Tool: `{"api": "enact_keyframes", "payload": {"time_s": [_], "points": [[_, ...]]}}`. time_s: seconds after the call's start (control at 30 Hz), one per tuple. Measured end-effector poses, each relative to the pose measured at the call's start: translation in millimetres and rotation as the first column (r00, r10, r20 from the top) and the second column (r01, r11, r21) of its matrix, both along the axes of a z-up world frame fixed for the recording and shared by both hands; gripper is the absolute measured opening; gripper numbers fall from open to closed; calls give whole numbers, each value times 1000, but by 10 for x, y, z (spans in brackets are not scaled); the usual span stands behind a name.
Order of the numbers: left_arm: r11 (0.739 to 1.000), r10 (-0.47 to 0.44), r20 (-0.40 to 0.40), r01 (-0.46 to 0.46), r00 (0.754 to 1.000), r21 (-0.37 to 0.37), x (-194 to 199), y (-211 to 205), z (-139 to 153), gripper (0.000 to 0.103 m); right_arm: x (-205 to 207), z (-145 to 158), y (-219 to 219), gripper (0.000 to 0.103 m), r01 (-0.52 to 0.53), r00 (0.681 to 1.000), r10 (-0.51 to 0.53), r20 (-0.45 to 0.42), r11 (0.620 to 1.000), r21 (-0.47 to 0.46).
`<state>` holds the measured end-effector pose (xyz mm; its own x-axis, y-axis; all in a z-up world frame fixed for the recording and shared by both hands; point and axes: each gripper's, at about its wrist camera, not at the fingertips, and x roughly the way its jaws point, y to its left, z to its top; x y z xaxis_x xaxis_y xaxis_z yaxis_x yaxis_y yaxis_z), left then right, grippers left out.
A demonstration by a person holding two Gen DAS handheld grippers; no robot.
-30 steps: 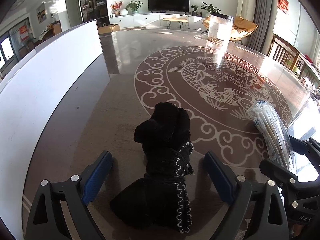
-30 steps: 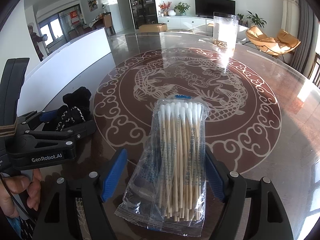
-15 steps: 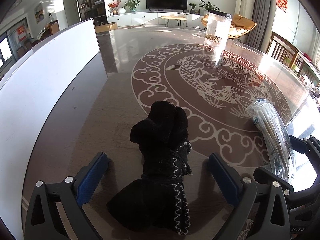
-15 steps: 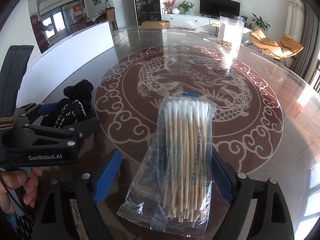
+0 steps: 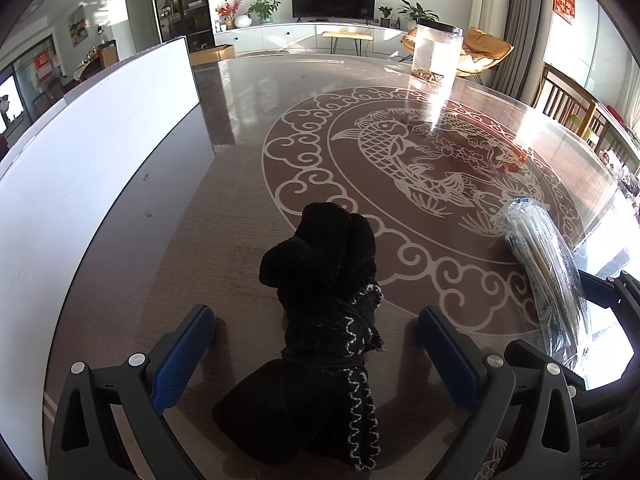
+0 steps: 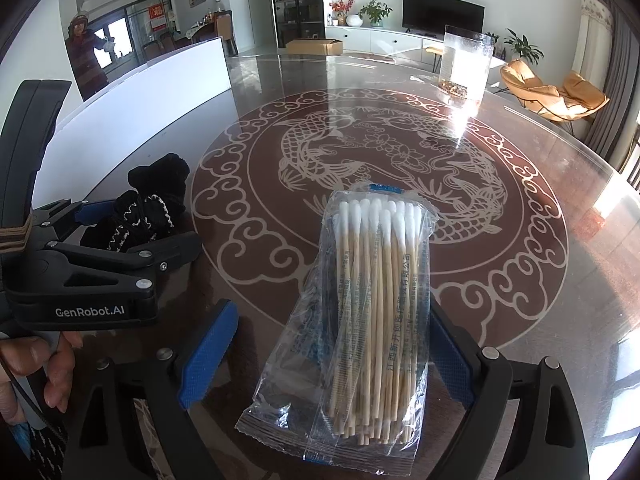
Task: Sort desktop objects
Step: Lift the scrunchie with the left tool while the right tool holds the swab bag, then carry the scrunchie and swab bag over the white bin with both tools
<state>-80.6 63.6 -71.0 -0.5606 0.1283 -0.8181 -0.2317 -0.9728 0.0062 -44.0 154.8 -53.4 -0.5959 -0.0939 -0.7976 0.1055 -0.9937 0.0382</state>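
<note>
A black knitted glove bundle (image 5: 324, 320) with white zigzag stitching lies on the table between the open blue-padded fingers of my left gripper (image 5: 316, 340); the pads stand apart from it on both sides. It also shows in the right wrist view (image 6: 152, 204). A clear bag of cotton swabs (image 6: 368, 304) lies flat between the open fingers of my right gripper (image 6: 332, 344). Its right side lies against the right pad; the left pad stands clear. The bag also shows in the left wrist view (image 5: 544, 276).
A round glass-topped table (image 5: 248, 92) carries a fish and cloud pattern. A white board (image 5: 80, 176) stands along the left. A clear container (image 5: 436, 56) stands at the far side. The left gripper's body (image 6: 92, 280) sits left of my right gripper.
Both grippers have drawn back slightly from their objects and their jaws stand a little wider. The gloves and the swab bag have not moved.
</note>
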Motion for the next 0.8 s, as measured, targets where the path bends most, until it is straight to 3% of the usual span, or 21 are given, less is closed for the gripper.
{"api": "enact_keyframes", "payload": {"time_s": [0.33,0.43,0.47,0.5,0.53,0.57,0.67,0.8], "points": [[1000,-1,5,1,1000,-5,4,9,-7,103,-1,0,9,92,0,1000,0,-1,1000,-11],[999,-42,19,42,999,-2,-3,28,-7,103,-60,-13,-21,94,-7,1000,7,8,999,34],[998,-69,8,69,998,0,19,44,8,97,-88,-18,-24,89,-15,1000,15,10,999,45],[995,-100,-18,100,995,0,64,61,40,70,-120,-3,-18,85,-17,1000,16,13,999,45],[992,-126,-37,126,991,0,111,69,76,36,-147,27,-6,63,-19,1000,18,14,999,46],[990,-141,-37,141,989,6,143,66,93,31,-163,60,8,34,-22,1000,21,12,998,51],[988,-132,-27,134,991,71,266,-96,139,31,-167,100,58,31,-28,999,26,31,998,52],[975,-56,-72,70,996,211,461,-463,446,31,-5,290,92,30,-47,999,47,1,999,15]]}}
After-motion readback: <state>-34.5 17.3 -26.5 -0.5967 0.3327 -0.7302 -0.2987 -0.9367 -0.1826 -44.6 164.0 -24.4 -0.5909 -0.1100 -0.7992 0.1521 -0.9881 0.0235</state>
